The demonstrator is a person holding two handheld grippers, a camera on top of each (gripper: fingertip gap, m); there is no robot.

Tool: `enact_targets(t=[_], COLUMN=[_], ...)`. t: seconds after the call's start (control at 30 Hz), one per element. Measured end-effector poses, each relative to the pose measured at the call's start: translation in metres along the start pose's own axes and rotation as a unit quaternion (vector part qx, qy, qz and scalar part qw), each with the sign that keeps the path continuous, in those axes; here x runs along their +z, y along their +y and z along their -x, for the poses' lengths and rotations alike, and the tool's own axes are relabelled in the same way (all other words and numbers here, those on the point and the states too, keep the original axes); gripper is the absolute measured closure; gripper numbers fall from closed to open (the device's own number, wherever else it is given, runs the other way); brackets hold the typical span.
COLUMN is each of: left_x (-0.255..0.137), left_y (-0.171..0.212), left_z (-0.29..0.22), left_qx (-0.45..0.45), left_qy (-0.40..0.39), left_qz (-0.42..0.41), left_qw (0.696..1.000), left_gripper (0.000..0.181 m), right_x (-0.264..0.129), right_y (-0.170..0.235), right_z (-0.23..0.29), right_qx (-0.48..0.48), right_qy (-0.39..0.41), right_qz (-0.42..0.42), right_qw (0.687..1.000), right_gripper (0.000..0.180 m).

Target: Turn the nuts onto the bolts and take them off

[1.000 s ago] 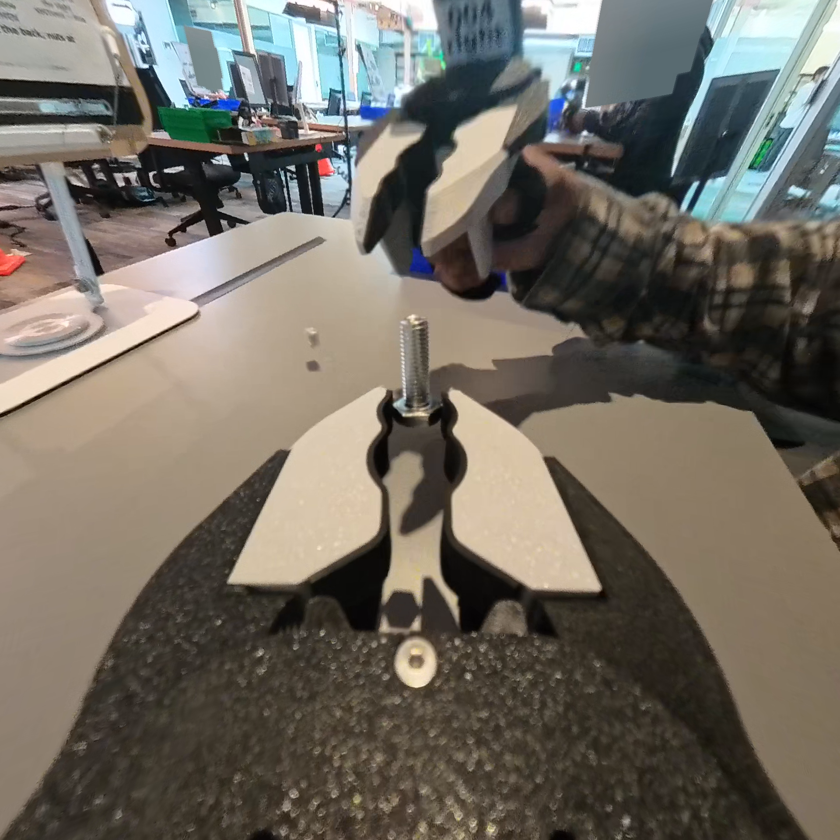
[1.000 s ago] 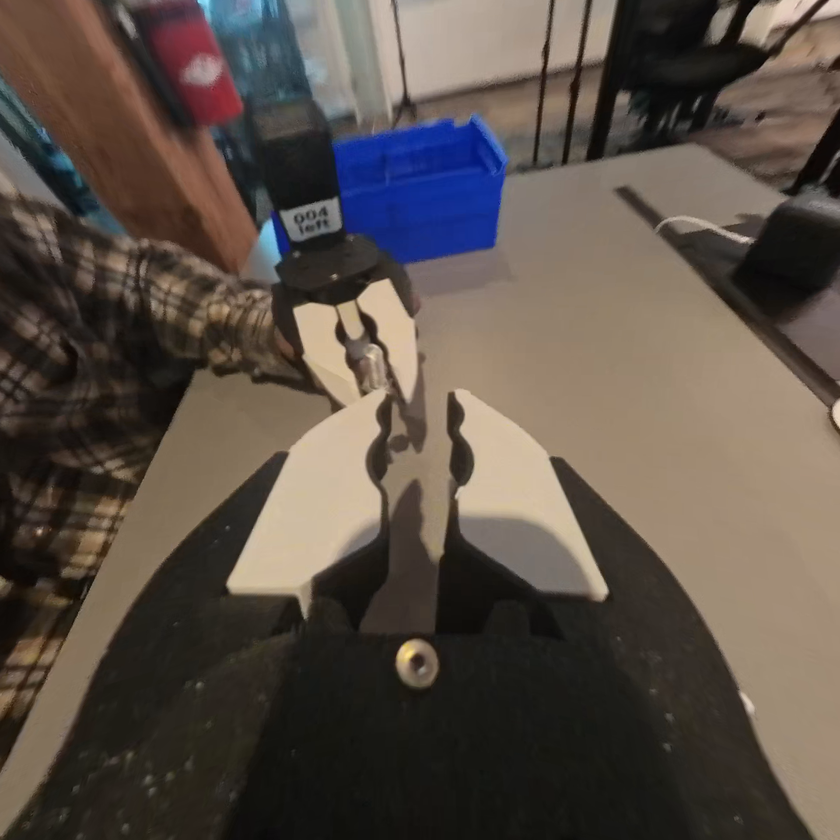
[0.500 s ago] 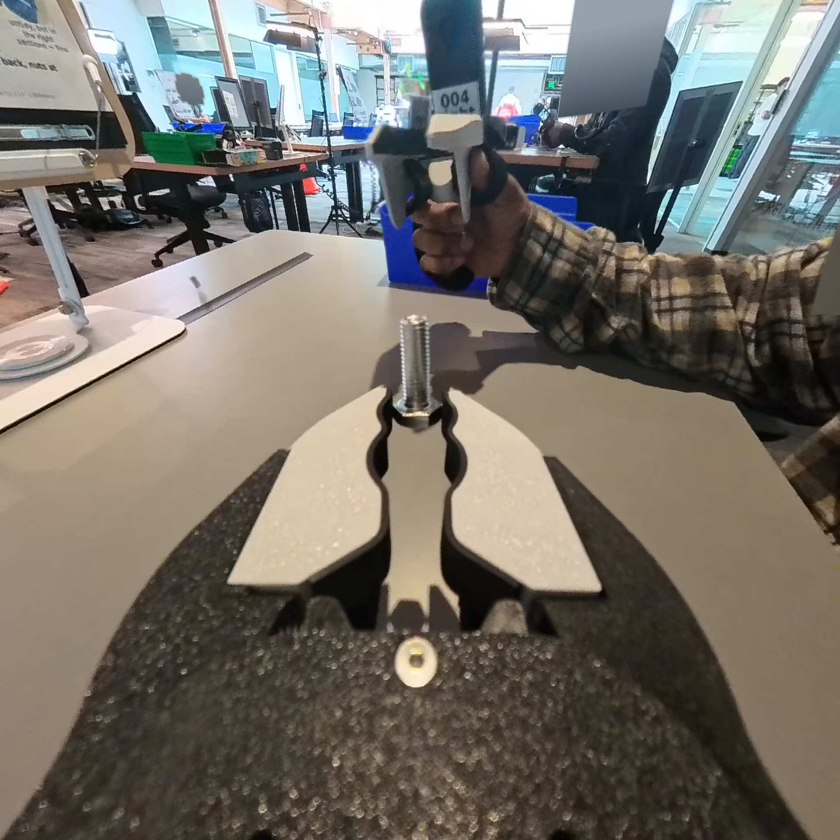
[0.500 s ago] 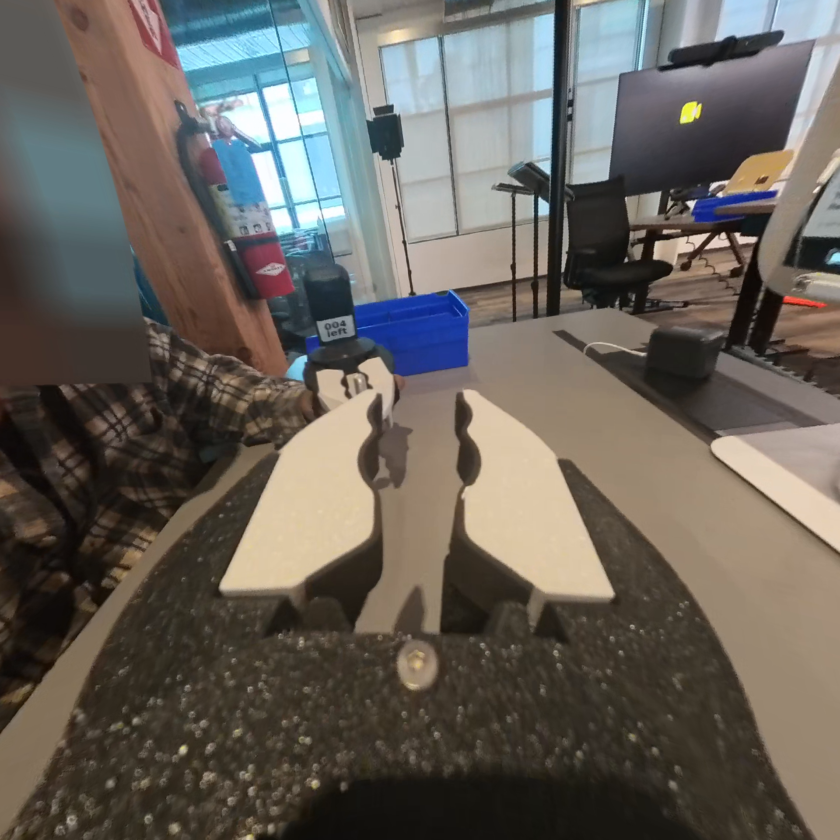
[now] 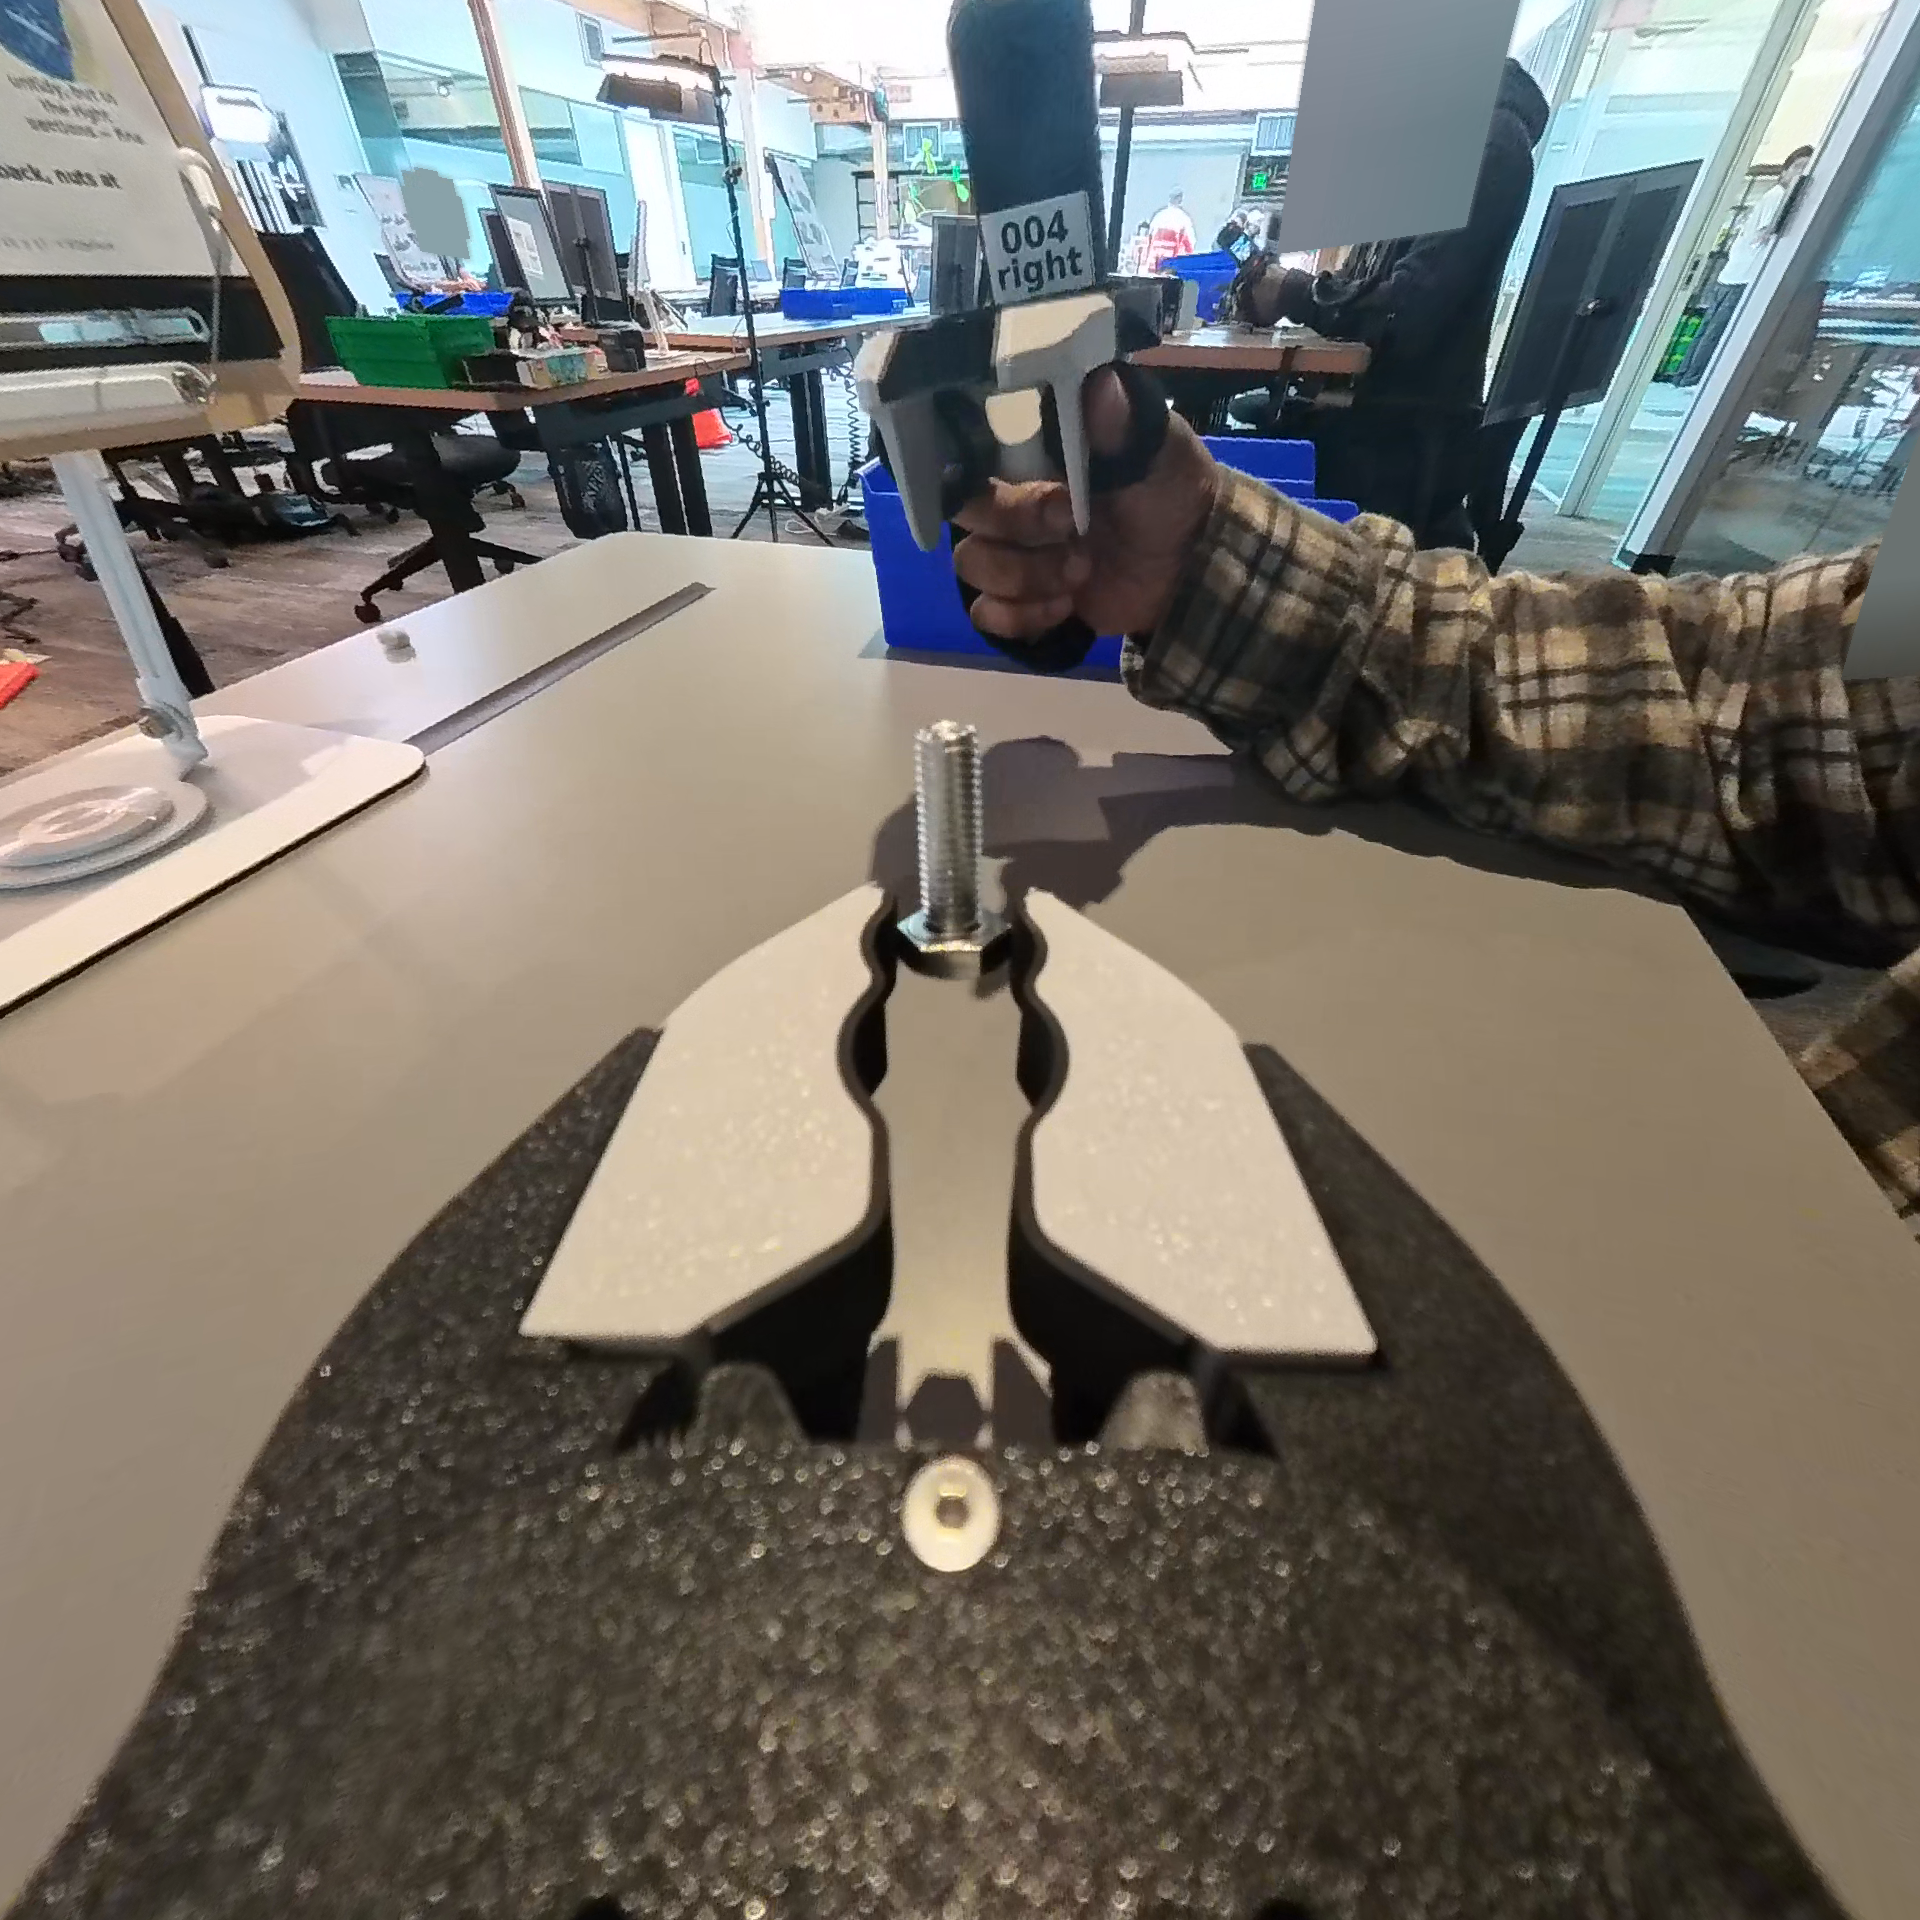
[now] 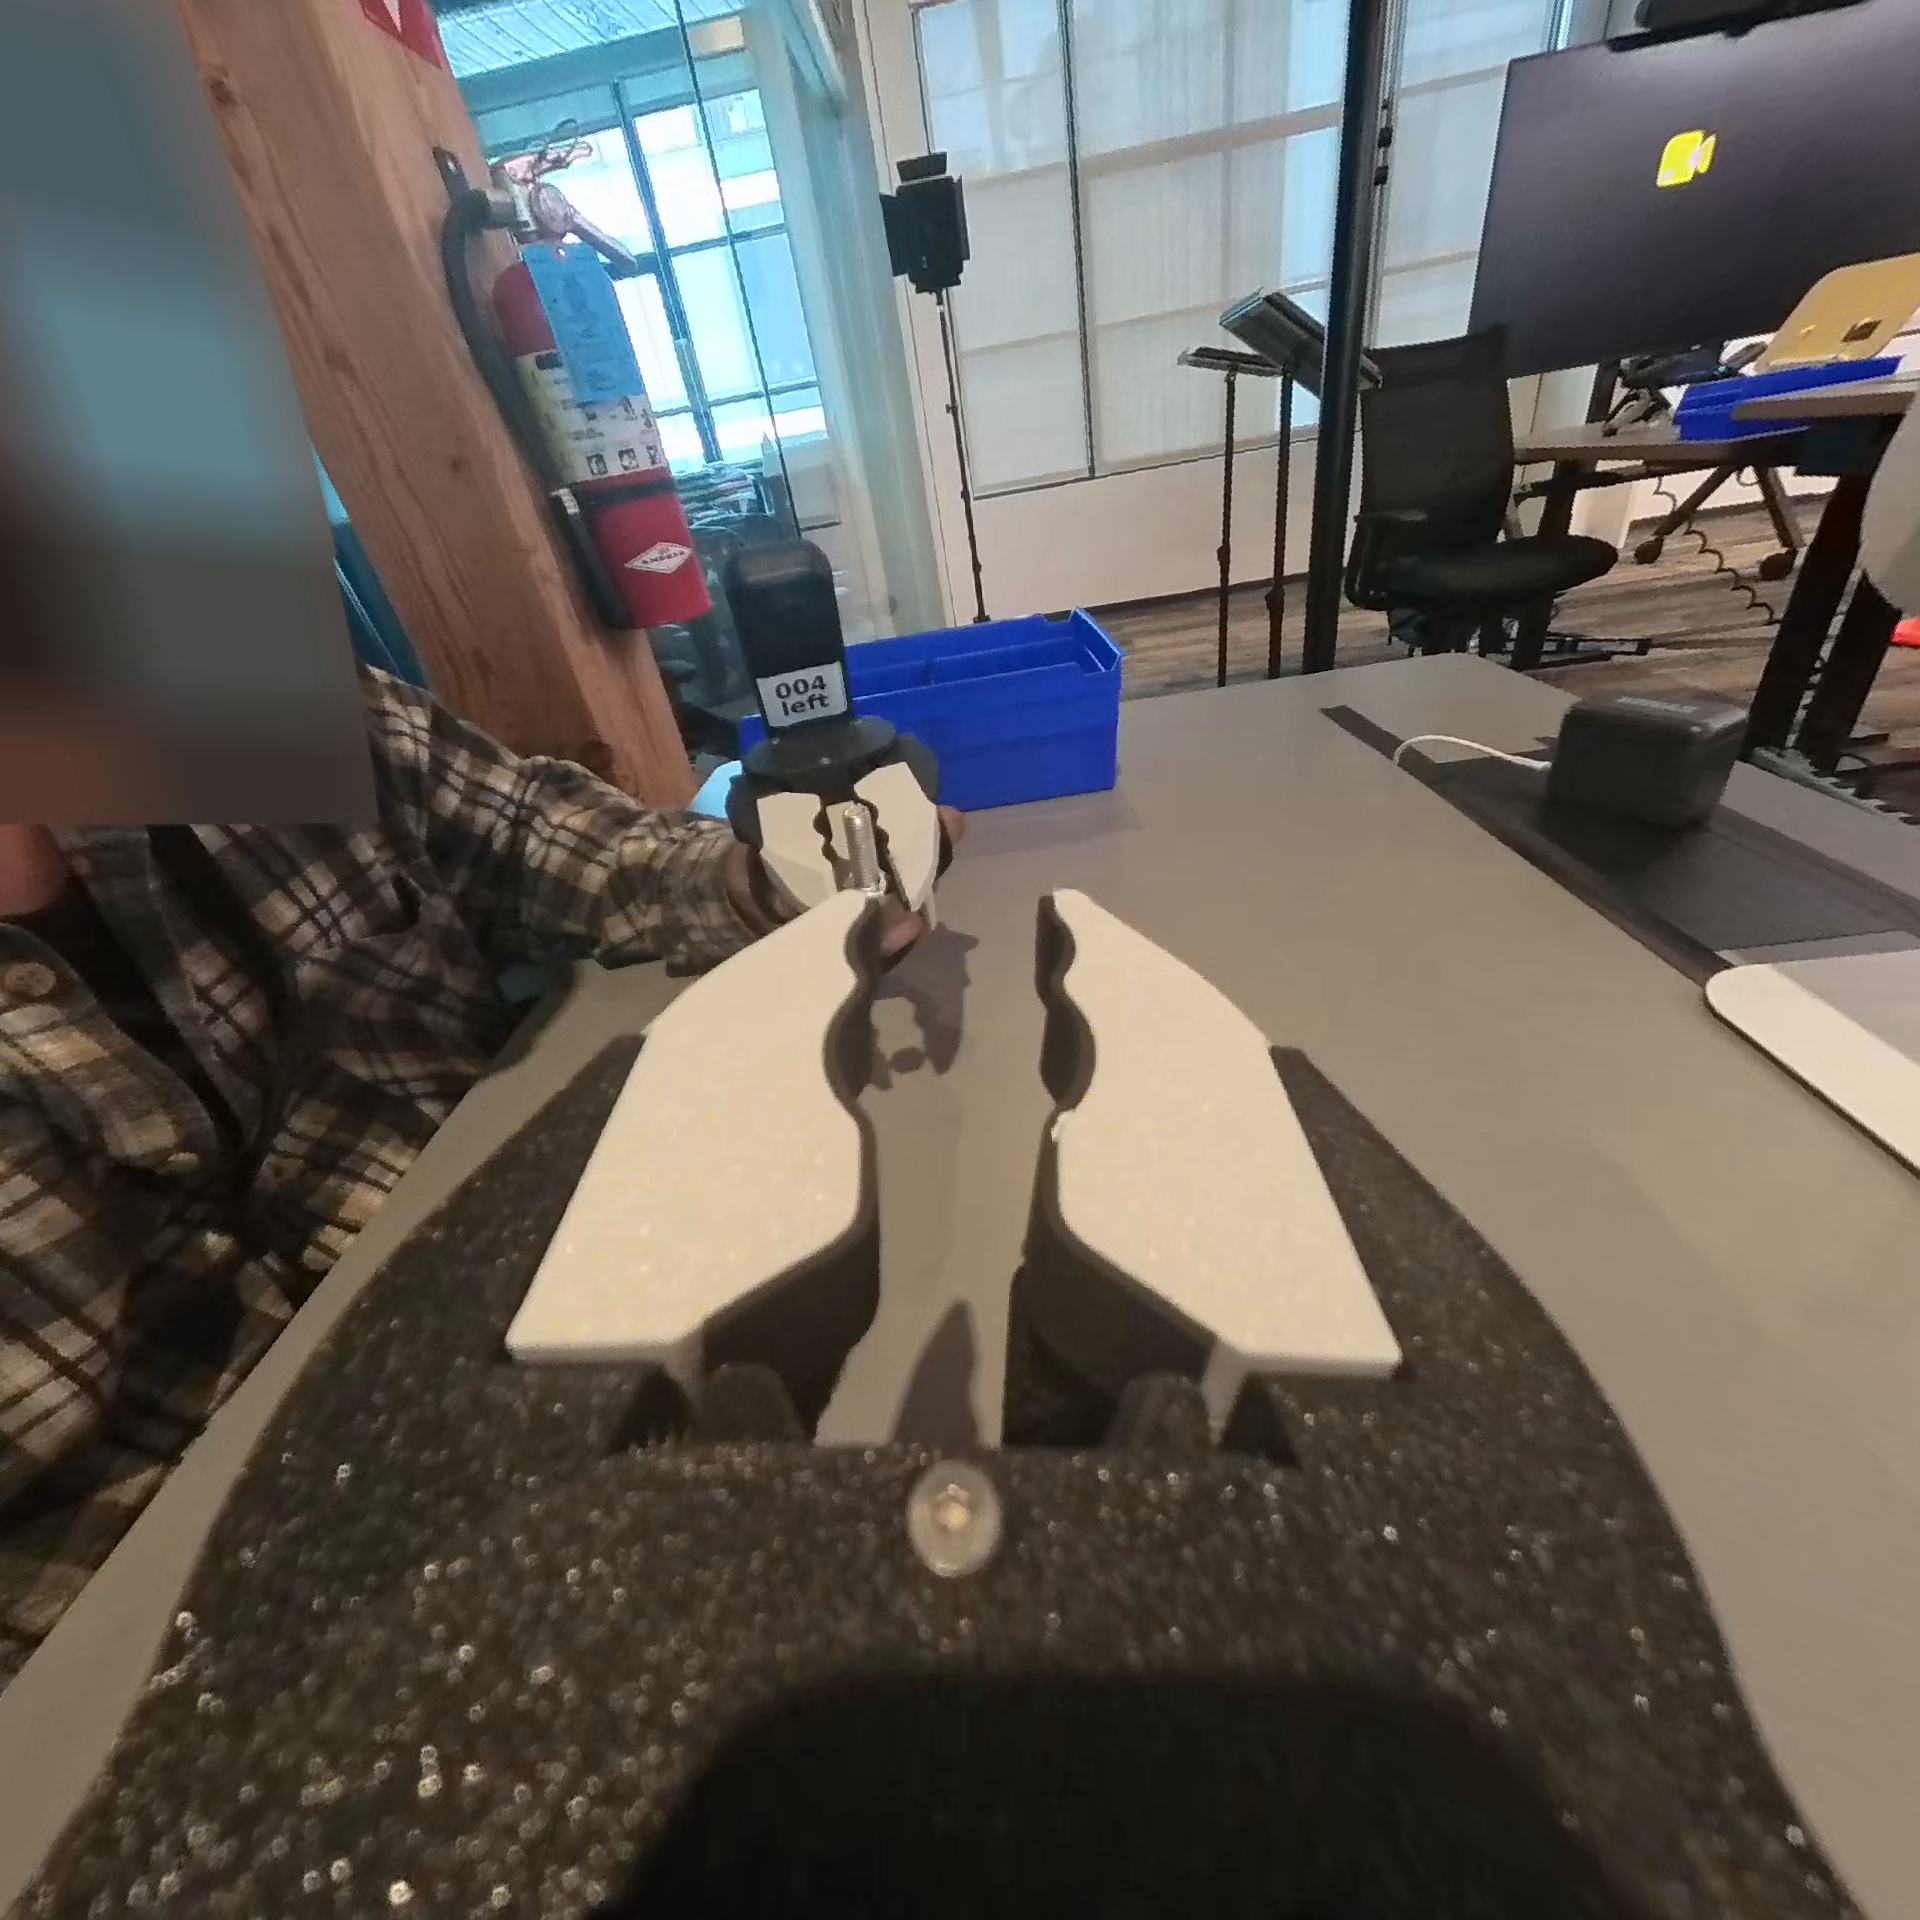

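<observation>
1. A white lamp base (image 5: 156,821) is sitting at the far left of the grey bench (image 5: 520,935), seen in the left wrist view
2. The left gripper (image 5: 951,940) is lying low over the bench, its jaws narrowed and clamping the hex head of the bolt (image 5: 948,831)
3. The bolt is standing upright at the jaw tips, threaded shank pointing up and bare of any nut that I can see
4. Beyond it, a blue bin (image 5: 935,582) is resting on the bench's far edge
5. The right gripper (image 5: 997,525) is hovering above and behind the bolt, well clear of it, gripped by a hand (image 5: 1081,561) in a plaid sleeve (image 5: 1507,707)
6. In the right wrist view its jaws are standing wide apart and holding nothing, with only bench showing between them
7. A small dark box (image 6: 1642,758) with a white cable is sitting on the bench at the right of that view
</observation>
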State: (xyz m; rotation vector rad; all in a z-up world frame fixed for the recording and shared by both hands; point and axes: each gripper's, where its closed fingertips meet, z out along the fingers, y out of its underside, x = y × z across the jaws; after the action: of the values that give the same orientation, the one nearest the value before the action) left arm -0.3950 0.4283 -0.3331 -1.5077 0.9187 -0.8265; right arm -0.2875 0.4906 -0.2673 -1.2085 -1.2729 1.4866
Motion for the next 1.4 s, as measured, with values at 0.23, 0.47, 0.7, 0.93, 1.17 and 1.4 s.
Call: enact_targets(t=[0.23, 0.47, 0.7, 0.93, 1.17, 1.4], left_x=[0.000, 0.001, 0.003, 0.001, 0.001, 0.009], left_y=[-0.003, -0.005, -0.009, -0.016, -0.018, -0.008], left_z=[-0.002, -0.006, -0.014, -0.021, -0.024, -0.031], left_qx=[0.001, 0.000, 0.007, 0.000, -0.037, -0.038], left_qy=[0.002, 0.009, 0.020, 0.042, 0.076, 0.092], left_qz=[-0.009, -0.011, -0.015, -0.034, -0.046, -0.014], left_qw=[1.000, 1.000, 1.000, 0.999, 0.995, 0.995], left_gripper=[0.161, 0.161, 0.161, 0.161, 0.147, 0.148], right_x=[0.021, 0.096, 0.133, 0.135, 0.135, 0.137], right_y=[0.010, 0.023, 0.039, 0.034, 0.033, 0.035], right_z=[0.001, 0.039, 0.057, 0.058, 0.059, 0.060], right_qx=[0.004, -0.023, -0.054, -0.046, -0.046, -0.039], right_qy=[0.018, -0.010, -0.028, -0.039, -0.044, -0.053], right_qz=[0.038, 0.111, 0.201, 0.204, 0.222, 0.219], right_qw=[0.999, 0.994, 0.978, 0.977, 0.973, 0.974], right_gripper=[0.154, 0.157, 0.158, 0.171, 0.171, 0.171])
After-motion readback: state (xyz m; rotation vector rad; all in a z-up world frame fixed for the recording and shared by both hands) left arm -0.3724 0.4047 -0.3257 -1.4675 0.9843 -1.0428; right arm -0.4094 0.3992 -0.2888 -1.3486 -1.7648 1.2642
